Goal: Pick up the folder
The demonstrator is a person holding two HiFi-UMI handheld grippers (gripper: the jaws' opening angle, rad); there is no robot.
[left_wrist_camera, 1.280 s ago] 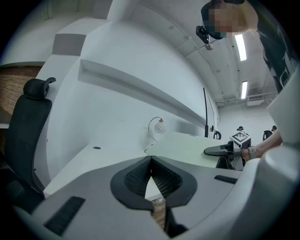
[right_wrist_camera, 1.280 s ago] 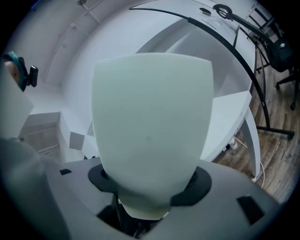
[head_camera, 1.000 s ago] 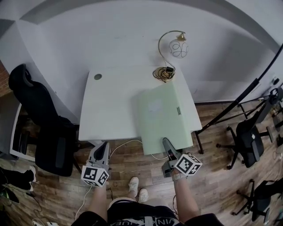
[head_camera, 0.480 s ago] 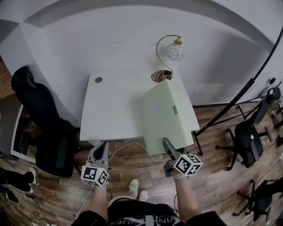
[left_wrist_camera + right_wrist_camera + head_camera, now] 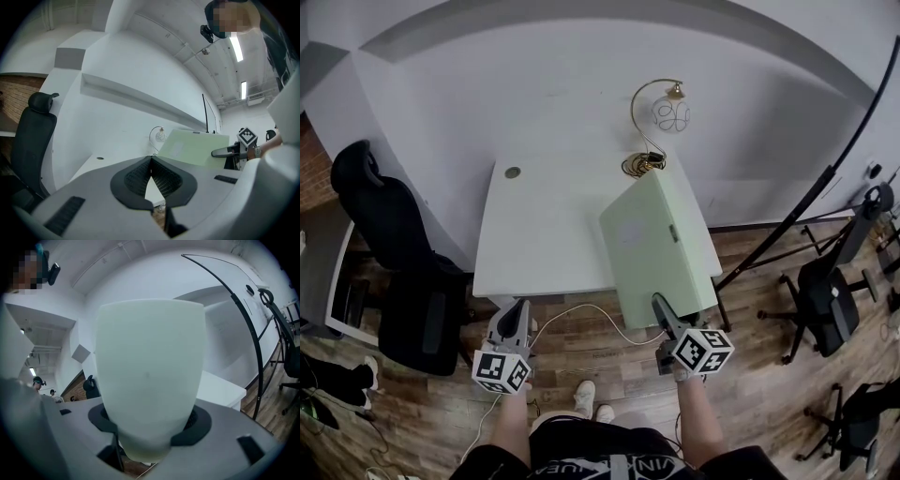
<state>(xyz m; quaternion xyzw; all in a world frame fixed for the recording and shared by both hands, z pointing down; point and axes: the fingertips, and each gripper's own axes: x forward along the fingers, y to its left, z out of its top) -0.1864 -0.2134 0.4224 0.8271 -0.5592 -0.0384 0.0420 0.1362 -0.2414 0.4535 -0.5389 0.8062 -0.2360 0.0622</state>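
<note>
Now the right gripper [image 5: 658,306] clamps the folder [image 5: 661,239] by its near edge. The left gripper [image 5: 517,314] sits closed and empty. The folder seems stiff, light and slippery.

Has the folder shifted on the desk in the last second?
Yes. The folder, held in the right gripper, has tipped up: its left edge has swung right, baring more of the desk.
</note>
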